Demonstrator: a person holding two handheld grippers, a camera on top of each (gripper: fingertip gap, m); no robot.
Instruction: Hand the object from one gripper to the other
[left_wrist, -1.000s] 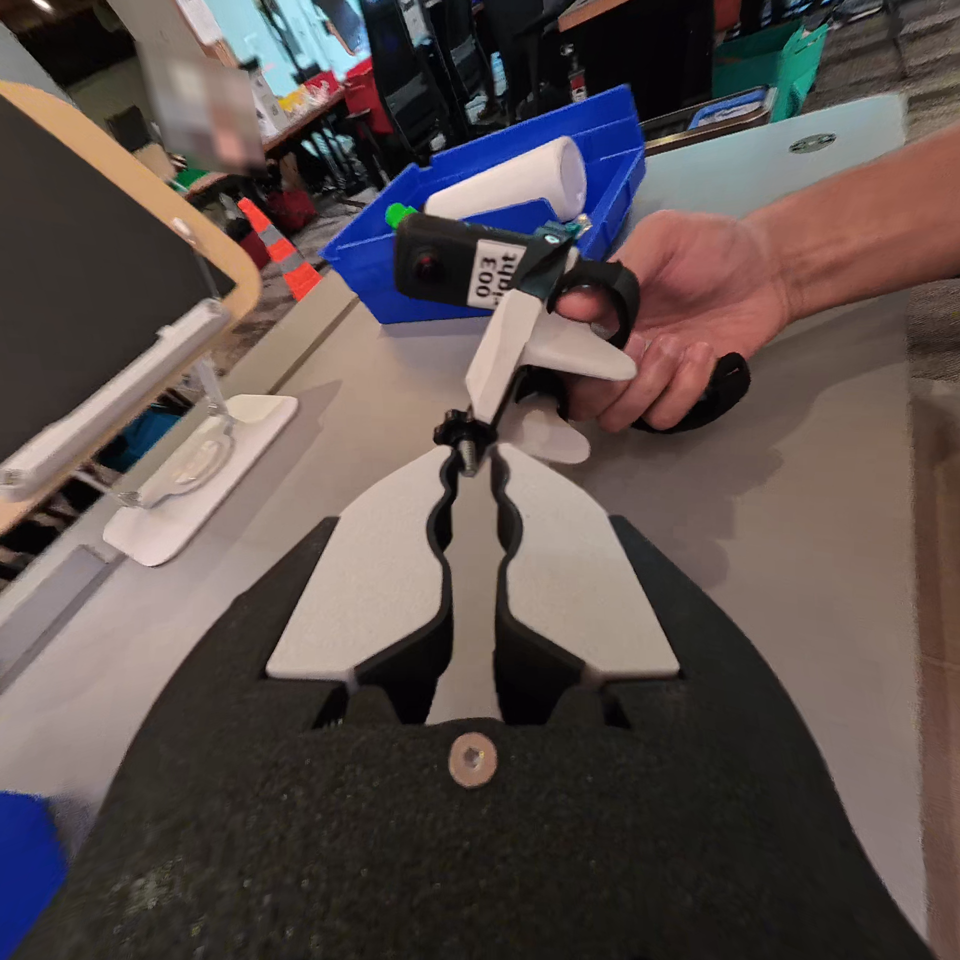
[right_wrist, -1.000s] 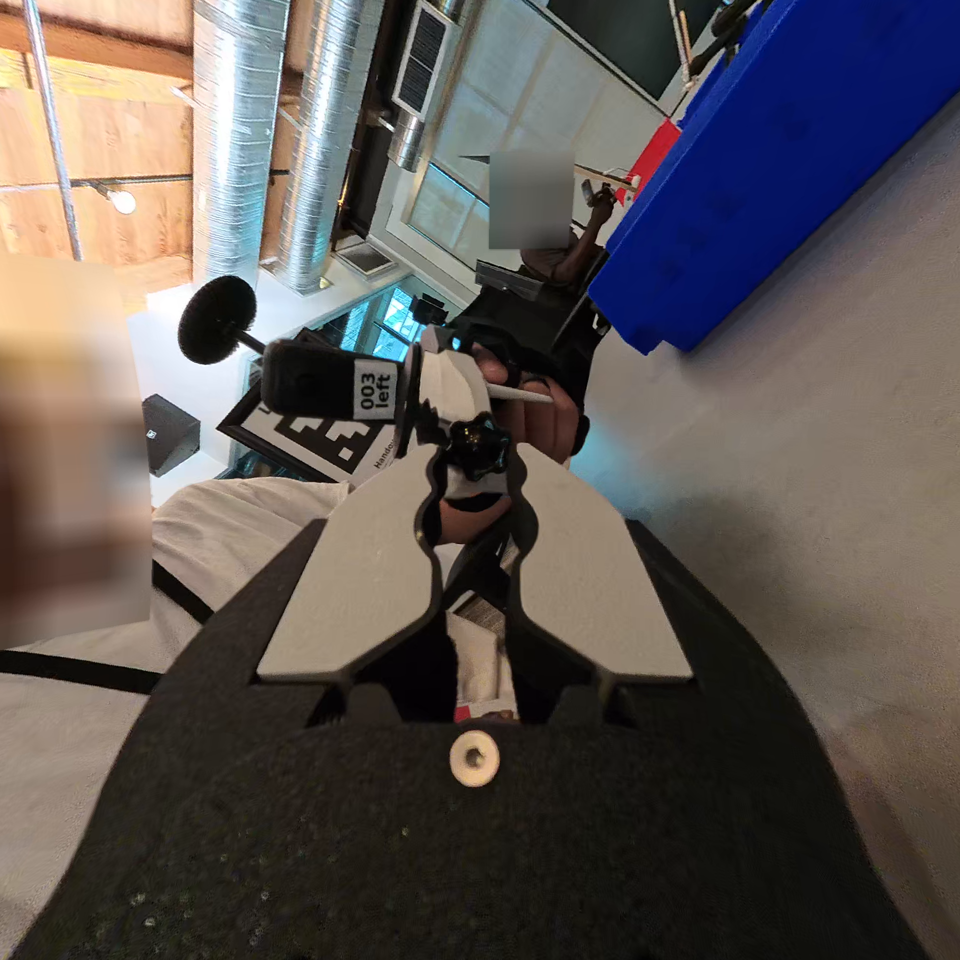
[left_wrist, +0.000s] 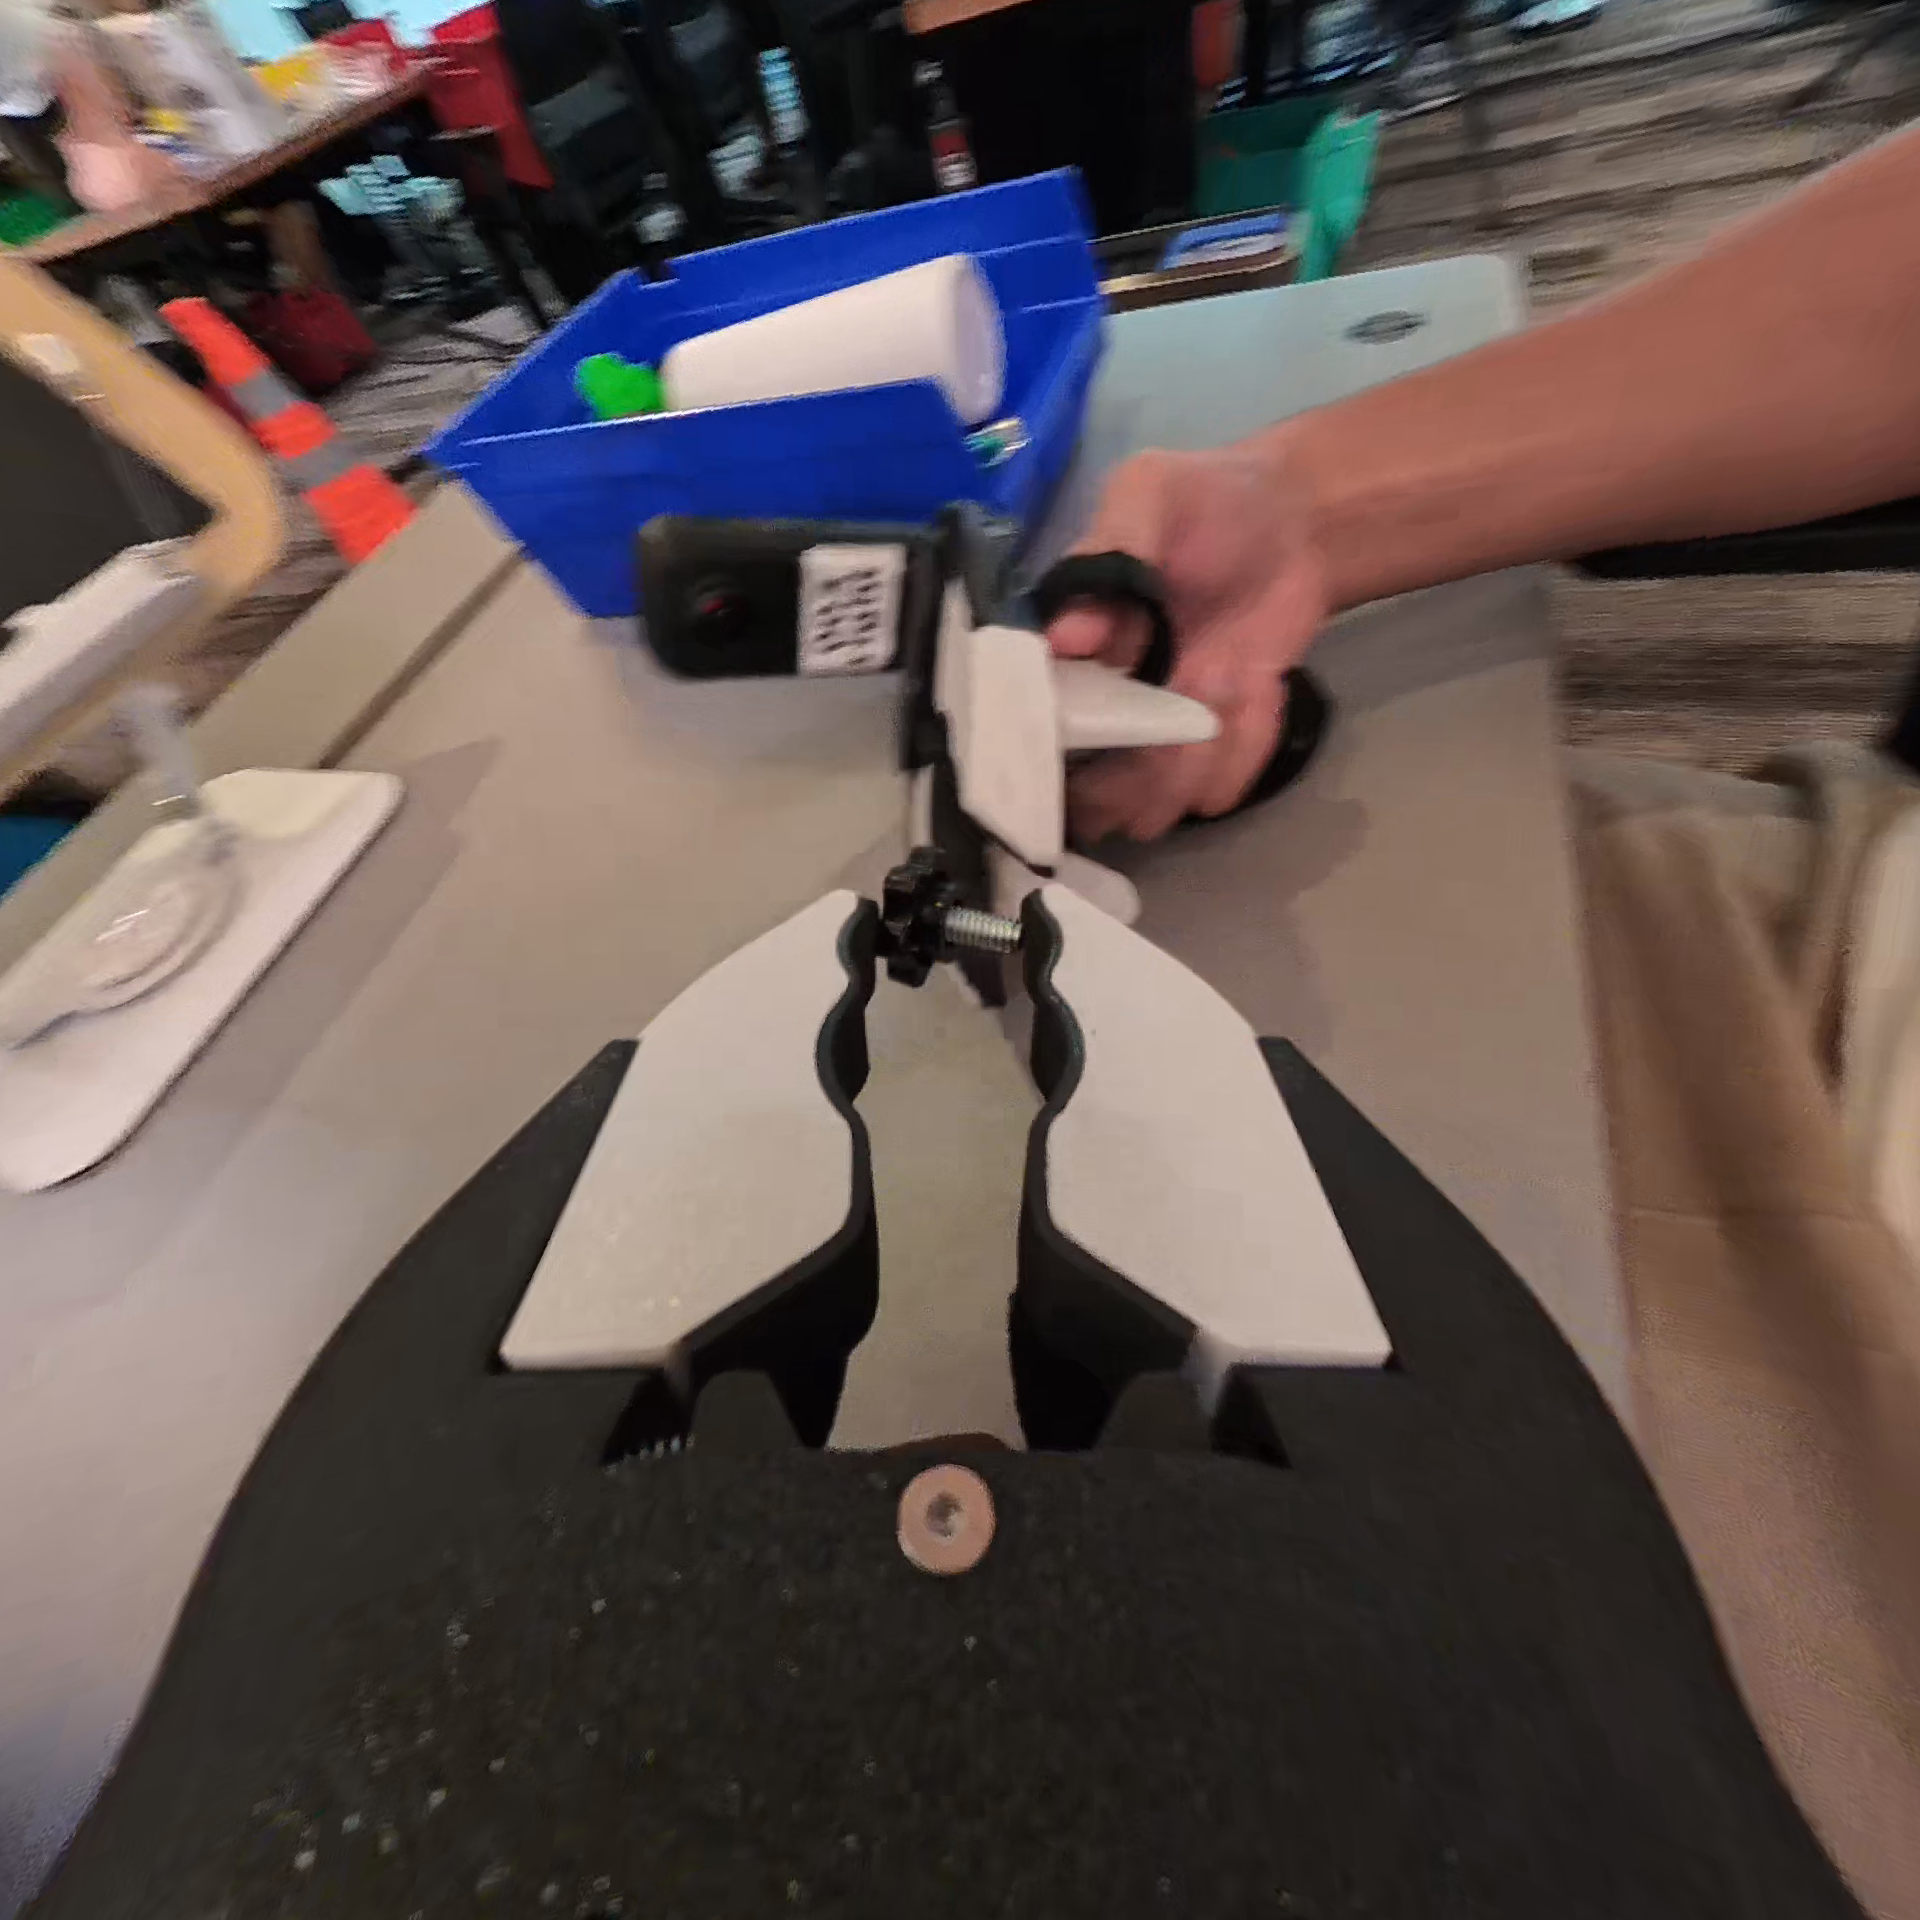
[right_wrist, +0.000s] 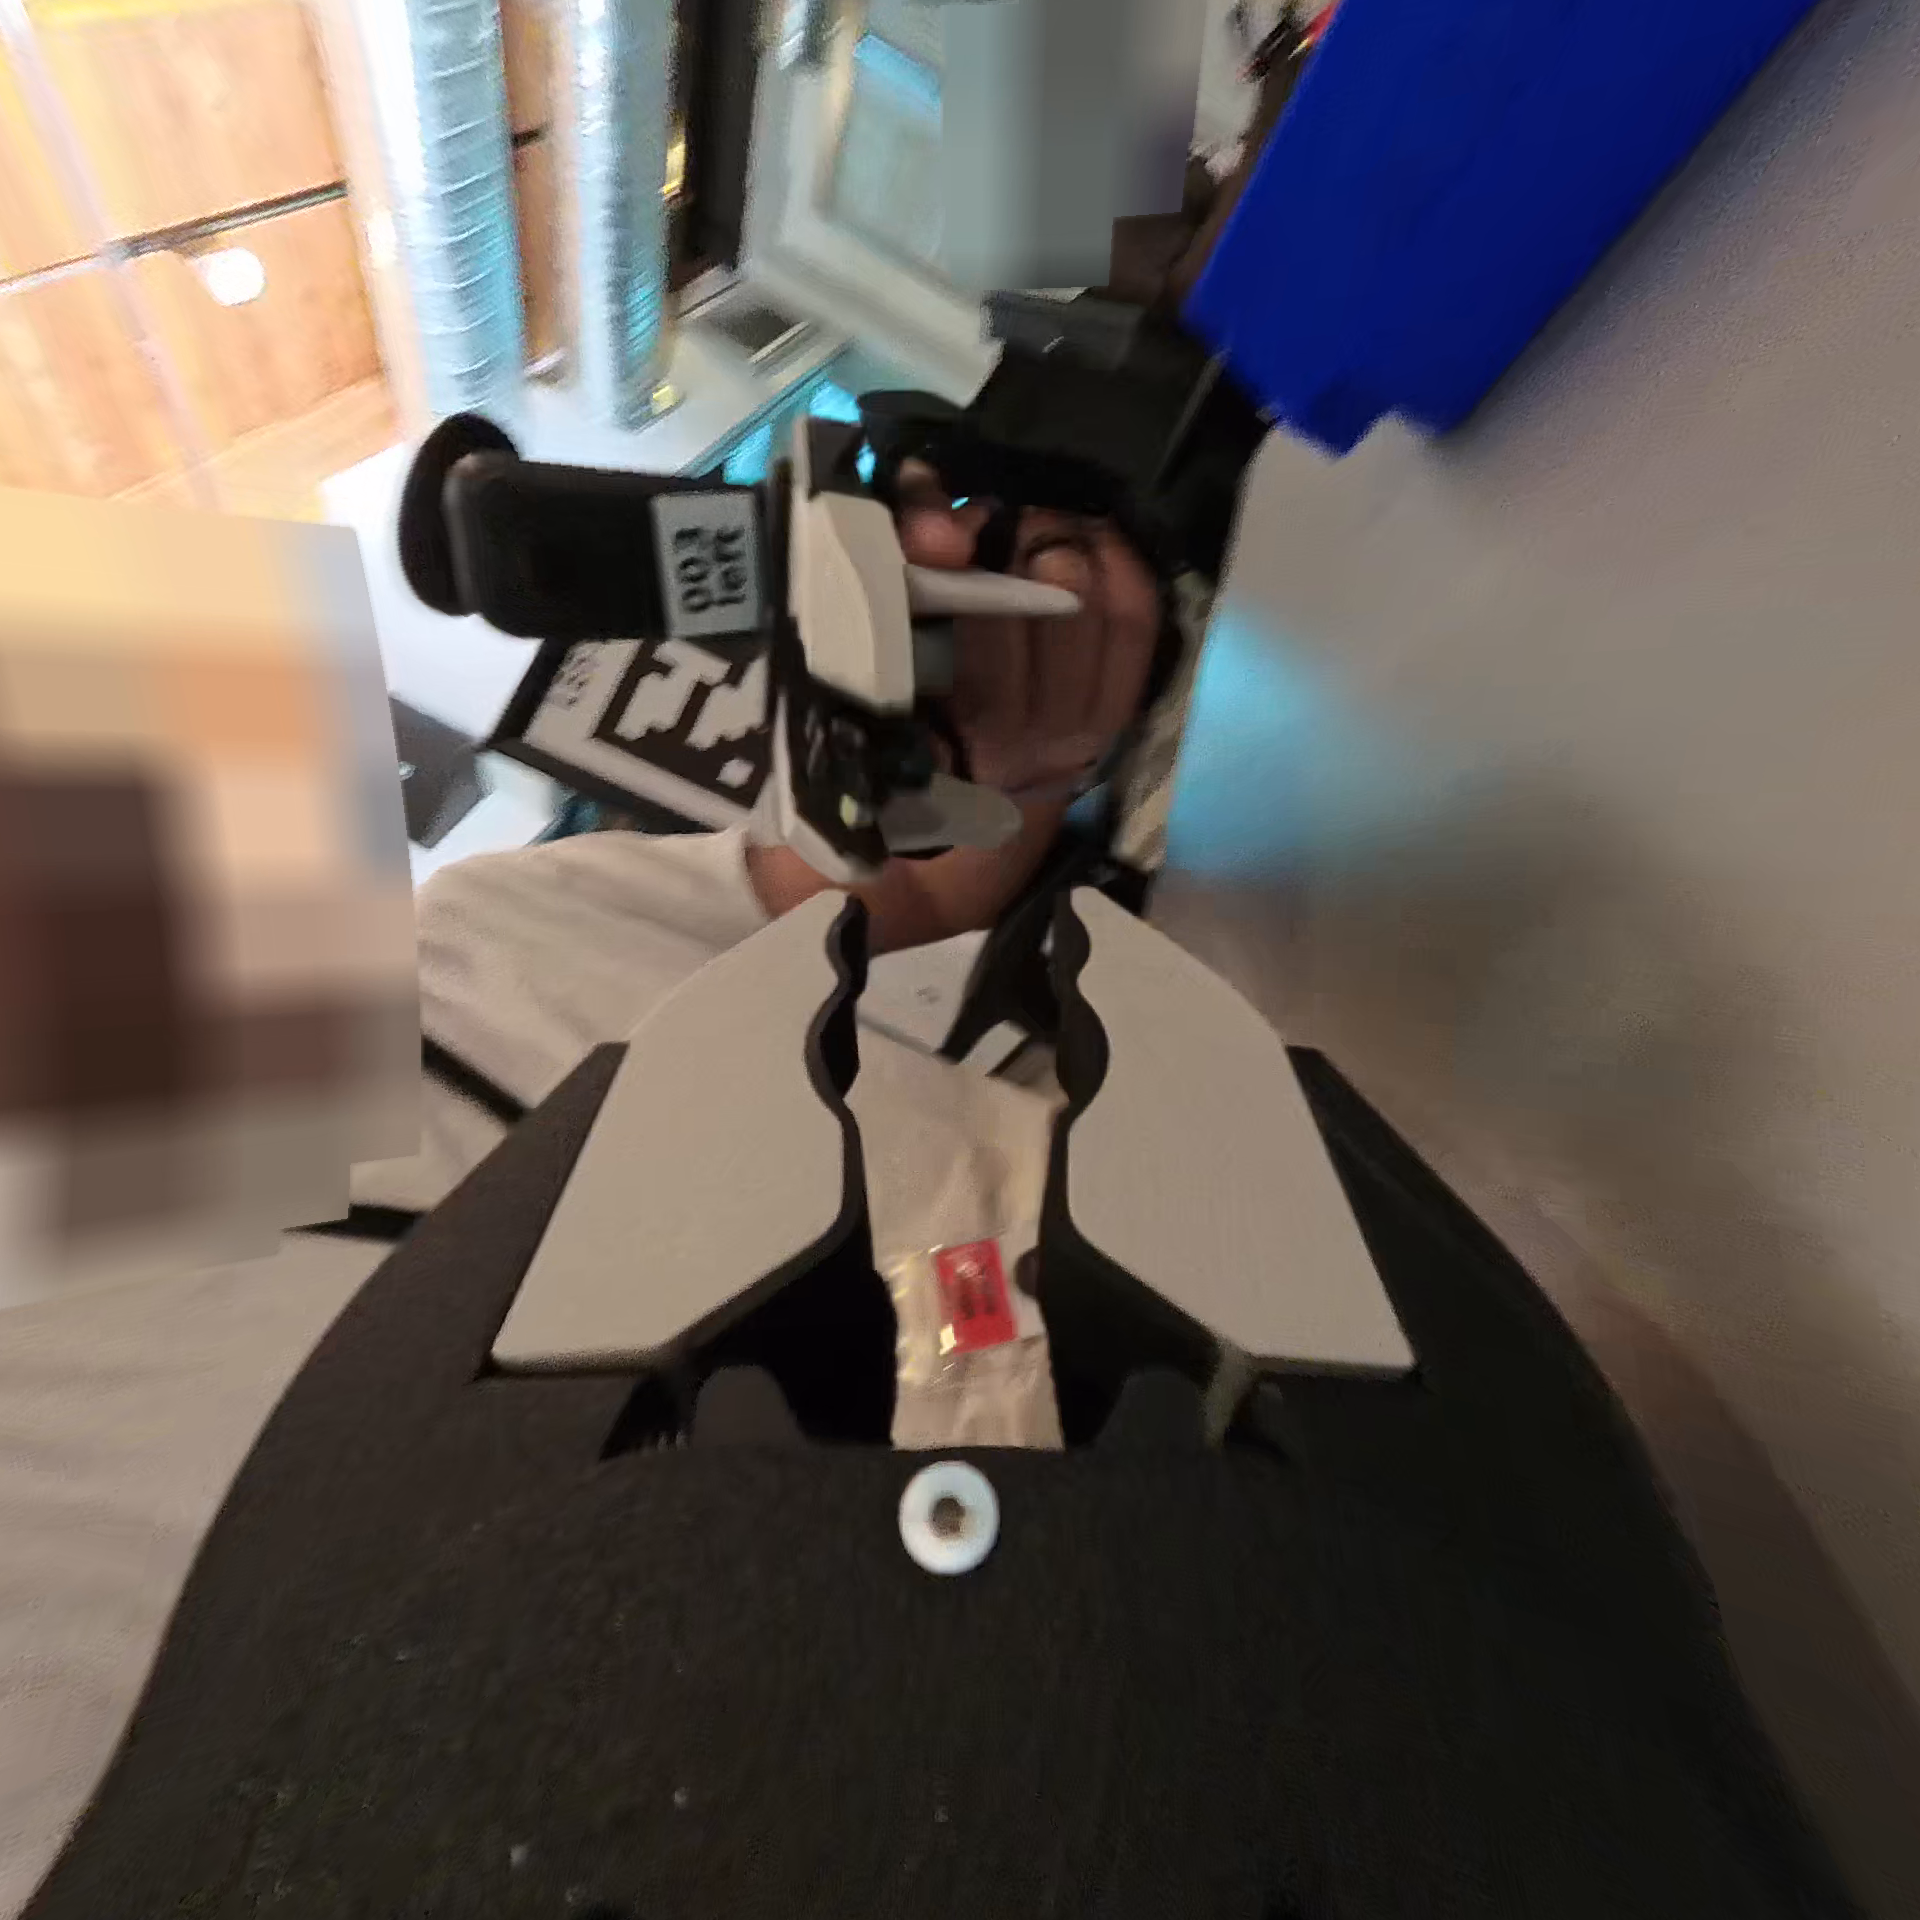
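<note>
Black knob bolt spans the left tool's tips.

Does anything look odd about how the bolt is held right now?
Yes. The knob bolt sits crosswise at the very tips of the left gripper, pinched end to end between its fingers rather than across the shaft, which looks precarious. The right gripper is open and empty.

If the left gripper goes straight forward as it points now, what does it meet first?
The black knob screw lying between the tips of the left gripper; just beyond it, probably the right gripper, though depth is unclear.
</note>
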